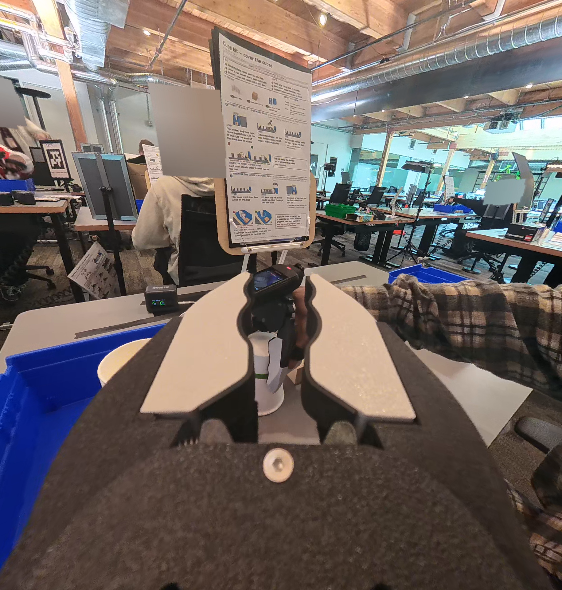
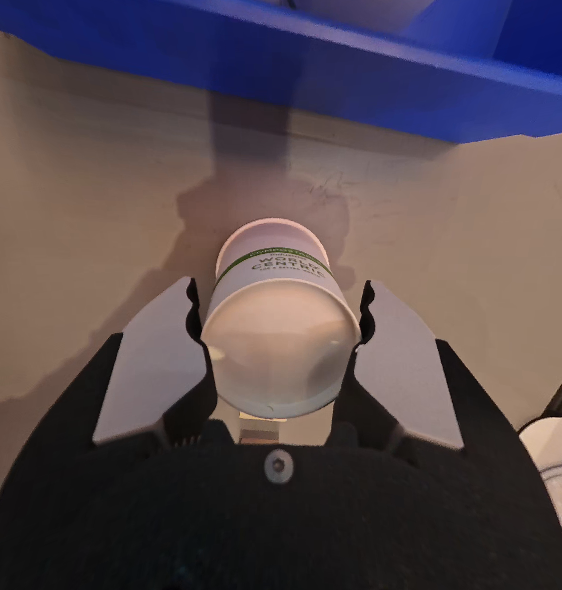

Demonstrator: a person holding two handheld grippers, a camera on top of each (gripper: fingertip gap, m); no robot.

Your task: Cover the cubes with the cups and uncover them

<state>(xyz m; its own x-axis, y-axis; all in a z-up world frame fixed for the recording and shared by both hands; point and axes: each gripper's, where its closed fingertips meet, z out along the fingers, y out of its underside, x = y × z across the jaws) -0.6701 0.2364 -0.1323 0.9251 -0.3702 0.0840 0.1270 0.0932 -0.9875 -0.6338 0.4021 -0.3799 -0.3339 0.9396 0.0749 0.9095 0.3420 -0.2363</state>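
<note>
1. Looking along the left gripper [image 1: 278, 319], its two grey fingers [image 1: 206, 348] stand a little apart with nothing between them. Through the gap shows an upside-down white cup [image 1: 263, 376] with a green band, standing on the grey table [image 1: 66, 319].
2. Beyond that cup, the right gripper [image 1: 278, 373] reaches down at it, one pale fingertip lying against the cup's side. A plaid sleeve [image 1: 458, 316] runs off to the right of the cup.
3. Just right of the cup, a small tan cube [image 1: 297, 375] peeks out on the table, mostly hidden by the left gripper's finger.
4. Left of the cup sits a blue bin [image 1: 27, 415], and a second white cup [image 1: 120, 360] rises at the bin's near edge, open mouth showing. I cannot tell whether it stands in the bin or beside it.
5. Behind the cup, past the table's far edge, an instruction sheet [image 1: 267, 143] stands on a wooden stand [image 1: 224, 223].
6. Turning to the right wrist view, the right gripper [image 2: 279, 316] is spread around the cup [image 2: 278, 351], whose flat bottom faces the camera and whose rim rests on the table [image 2: 82, 191]. The left finger touches the cup's wall, and the right finger [image 2: 397, 344] sits against its edge, though whether it presses in I cannot tell.
7. Beyond the cup lies the bin [image 2: 337, 73]. Below the cup's bottom, a small tan thing [image 2: 259, 431] shows, too blurred to name.
</note>
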